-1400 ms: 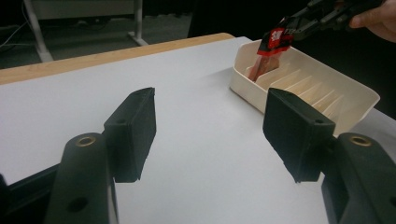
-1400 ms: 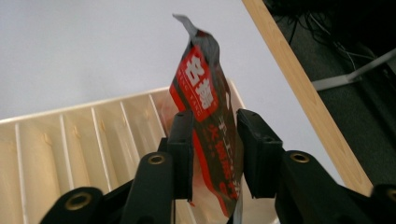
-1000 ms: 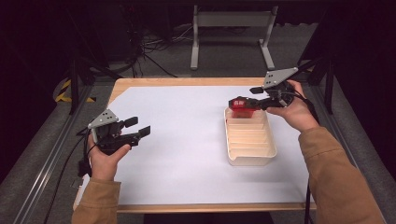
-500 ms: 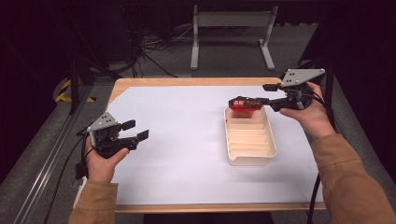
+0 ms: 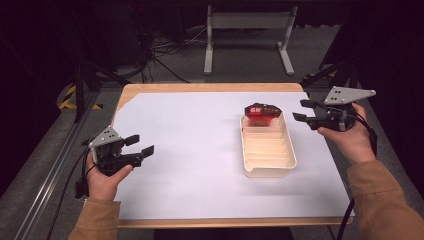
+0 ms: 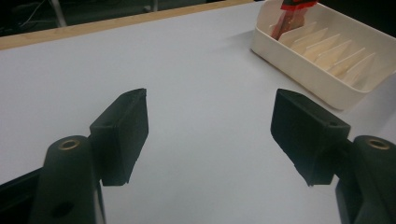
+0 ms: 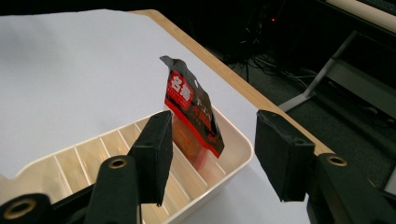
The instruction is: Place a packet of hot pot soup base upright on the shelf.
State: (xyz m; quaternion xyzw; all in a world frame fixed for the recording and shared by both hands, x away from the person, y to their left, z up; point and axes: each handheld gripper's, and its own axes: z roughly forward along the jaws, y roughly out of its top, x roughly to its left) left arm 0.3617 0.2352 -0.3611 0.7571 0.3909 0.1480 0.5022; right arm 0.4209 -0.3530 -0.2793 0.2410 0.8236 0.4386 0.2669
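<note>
A red and black snack packet (image 5: pixel 261 112) stands upright in the far slot of a cream slotted tray (image 5: pixel 266 165) on the white table sheet. The packet (image 7: pixel 192 112) leans slightly and the tray (image 7: pixel 70 163) lies below it. My right gripper (image 5: pixel 301 111) is open, held in the air to the right of the packet and apart from it. My left gripper (image 5: pixel 139 145) is open over the sheet at the left, nothing between its jaws. From that gripper's view the tray (image 6: pixel 322 70) lies far right with the packet (image 6: pixel 292 9) at its end.
The wooden table edge (image 5: pixel 210 87) runs along the far side of the white sheet (image 5: pixel 190 150). A grey metal stand (image 5: pixel 247 30) and cables lie on the dark floor beyond. A metal rail (image 5: pixel 45 185) runs along the left side.
My right gripper has let go of the packet and drawn back to the right, leaving it standing in the tray's far slot. My left gripper has barely moved.
</note>
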